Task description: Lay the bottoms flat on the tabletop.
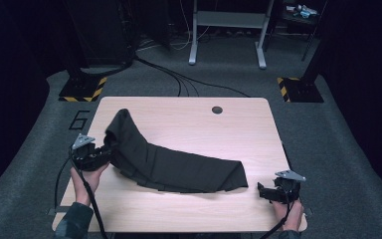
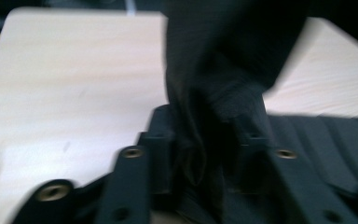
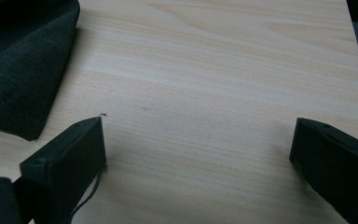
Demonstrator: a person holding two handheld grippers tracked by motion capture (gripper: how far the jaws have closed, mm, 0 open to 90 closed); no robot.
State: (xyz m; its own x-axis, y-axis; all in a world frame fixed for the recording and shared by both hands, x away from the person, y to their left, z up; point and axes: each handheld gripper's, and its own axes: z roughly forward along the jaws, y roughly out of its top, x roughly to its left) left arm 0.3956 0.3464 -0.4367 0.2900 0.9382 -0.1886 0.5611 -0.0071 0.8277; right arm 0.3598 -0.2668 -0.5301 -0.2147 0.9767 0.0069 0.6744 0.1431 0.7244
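A black cloth (image 1: 174, 167) lies folded across the wooden table (image 1: 189, 117), running from the left rear toward the front right. My left gripper (image 1: 104, 152) is at the table's left edge, shut on the cloth's left end; in the left gripper view the cloth (image 2: 223, 79) is pinched between the two jaws and lifted a little. My right gripper (image 1: 266, 191) rests near the front right corner, open, with bare wood between its jaws. The cloth's right corner (image 3: 23, 79) lies just left of it, apart from the jaws.
A round cable hole (image 1: 217, 109) sits near the table's far edge. Beyond the table are floor cables (image 1: 179, 79), a grey desk frame (image 1: 227, 30) and two stand bases with yellow-black tape (image 1: 82, 89).
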